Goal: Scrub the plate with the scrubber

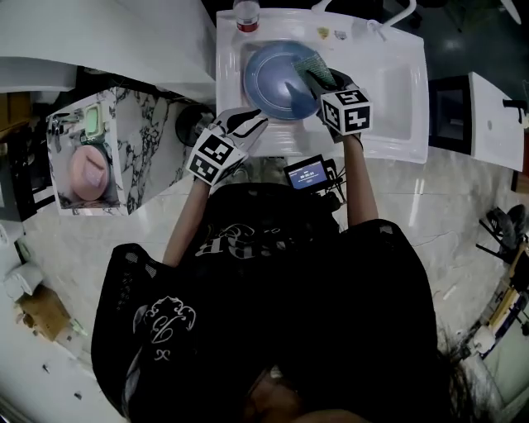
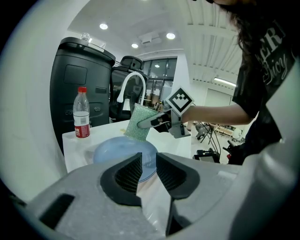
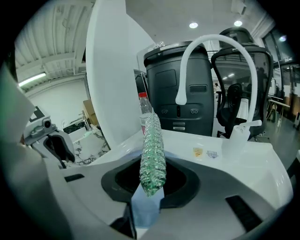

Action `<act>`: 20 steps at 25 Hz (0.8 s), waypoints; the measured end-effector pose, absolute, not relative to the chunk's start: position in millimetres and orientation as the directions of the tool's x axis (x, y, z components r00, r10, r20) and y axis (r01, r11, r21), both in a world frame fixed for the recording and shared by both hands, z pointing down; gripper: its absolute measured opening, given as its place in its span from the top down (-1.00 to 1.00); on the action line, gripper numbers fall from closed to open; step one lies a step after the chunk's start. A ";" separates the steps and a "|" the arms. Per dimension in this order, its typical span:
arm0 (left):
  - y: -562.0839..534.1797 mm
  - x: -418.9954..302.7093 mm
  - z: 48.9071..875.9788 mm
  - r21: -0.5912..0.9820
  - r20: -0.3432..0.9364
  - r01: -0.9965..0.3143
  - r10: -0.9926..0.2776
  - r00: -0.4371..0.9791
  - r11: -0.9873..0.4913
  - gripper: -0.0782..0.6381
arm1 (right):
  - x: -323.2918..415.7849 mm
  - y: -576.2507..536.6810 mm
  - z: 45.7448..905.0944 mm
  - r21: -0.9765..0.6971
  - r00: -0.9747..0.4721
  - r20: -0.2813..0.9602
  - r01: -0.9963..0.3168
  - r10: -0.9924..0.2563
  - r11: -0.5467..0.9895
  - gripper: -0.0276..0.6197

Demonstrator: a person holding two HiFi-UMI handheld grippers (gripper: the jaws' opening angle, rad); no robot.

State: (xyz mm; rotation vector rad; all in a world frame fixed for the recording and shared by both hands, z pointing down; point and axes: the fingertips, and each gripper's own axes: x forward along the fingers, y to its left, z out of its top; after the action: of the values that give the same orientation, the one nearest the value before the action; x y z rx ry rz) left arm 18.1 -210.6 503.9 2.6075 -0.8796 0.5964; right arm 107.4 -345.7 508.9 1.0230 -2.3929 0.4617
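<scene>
**Plate.** The plate (image 1: 277,78) is round, blue and glossy, with a shallow raised rim. It lies flat in the basin of the white sink (image 1: 397,91), at 12 o'clock in the head view.

**Scrubber.** The scrubber (image 1: 316,68) is a thin, flat green pad with a coarse, glittering mesh surface. It sits over the plate's rim at 2 o'clock. In the left gripper view its lower edge meets the far rim of the plate; whether it presses on the plate cannot be told. In the right gripper view it stands upright and is seen edge-on.

**Right gripper.** The right gripper (image 3: 150,180) pinches the scrubber by its lower end, jaws closed on both faces of the pad. In the head view it reaches in from 4 o'clock of the plate, its marker cube above the sink's front edge.

**Left gripper.** The left gripper (image 2: 147,171) has its jaws pressed together with nothing between them. In the head view its tip is at 7 o'clock of the plate, just beside the rim, over the front edge of the sink.

**Surroundings.** A clear bottle (image 1: 245,15) with a red cap and red label stands upright on the sink's rear ledge, at 11 o'clock of the plate. A white curved faucet (image 3: 215,42) rises behind the basin.
</scene>
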 end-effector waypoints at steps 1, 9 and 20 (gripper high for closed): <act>-211.5 18.9 506.6 0.173 0.487 -0.632 -0.492 0.721 -0.756 0.54 | 106.4 -352.8 514.6 -0.101 -0.591 0.568 -0.740 -0.572 0.665 0.64; -222.5 22.7 523.1 0.201 0.511 -0.644 -0.482 0.712 -0.738 0.54 | 93.2 -403.2 554.4 -0.048 -0.568 0.614 -0.720 -0.549 0.692 0.64; -232.3 17.1 523.0 0.215 0.512 -0.668 -0.500 0.699 -0.713 0.54 | 68.2 -429.5 587.8 0.205 -0.533 0.665 -0.543 -0.523 0.814 0.64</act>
State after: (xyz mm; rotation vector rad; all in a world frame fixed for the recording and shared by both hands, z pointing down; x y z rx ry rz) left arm 17.1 -232.3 523.0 2.5220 -0.9079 0.5978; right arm 68.2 -429.5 587.8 0.7791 -2.2400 0.0341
